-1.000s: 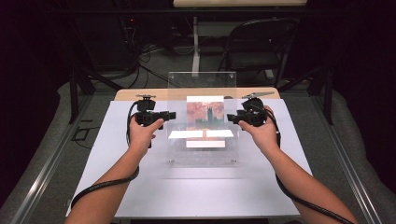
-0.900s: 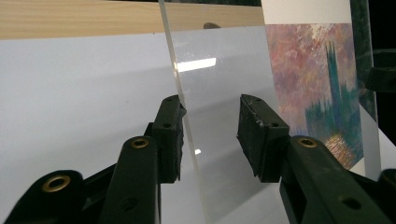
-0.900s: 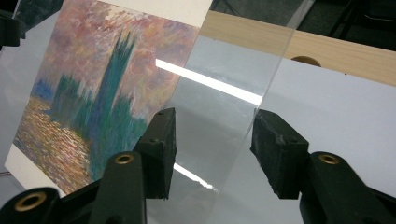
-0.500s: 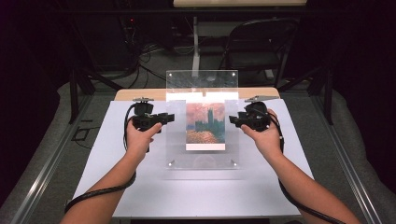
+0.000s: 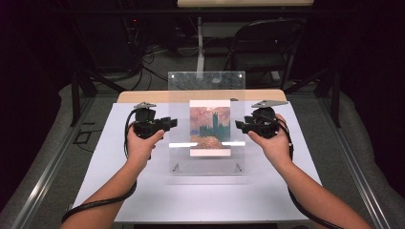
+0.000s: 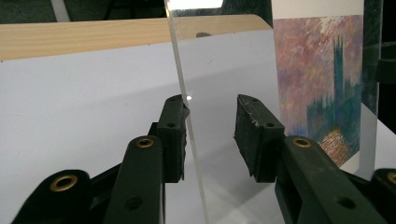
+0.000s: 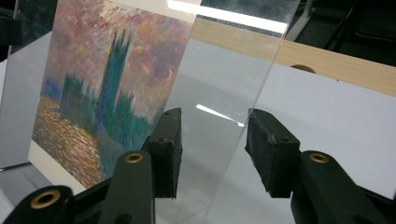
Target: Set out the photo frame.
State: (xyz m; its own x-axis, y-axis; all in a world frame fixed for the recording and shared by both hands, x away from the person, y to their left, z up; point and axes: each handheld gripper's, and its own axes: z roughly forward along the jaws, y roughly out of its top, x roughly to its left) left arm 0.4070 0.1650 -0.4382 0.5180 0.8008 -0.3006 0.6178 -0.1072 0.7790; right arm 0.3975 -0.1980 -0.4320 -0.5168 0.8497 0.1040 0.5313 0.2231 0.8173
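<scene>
We steady the pane [image 5: 206, 143] upright, both tools [image 5: 171, 123] [image 5: 237, 127] apart astride its edges, closing evenly.

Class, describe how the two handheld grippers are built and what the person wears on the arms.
Both the left gripper and the right gripper are black, each topped by a grey three-cornered plate, with brass-ringed holes on the jaws. A black cable trails from each. The forearms are bare, no sleeves.

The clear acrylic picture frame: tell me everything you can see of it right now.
The clear acrylic picture frame looks like transparent sheets with small metal studs at the corners, holding a painted print of dark towers under a pink sky. It stands tilted up above the white table. Its left edge sits between the left gripper jaws, touching one pad; its right edge between the right gripper jaws.
</scene>
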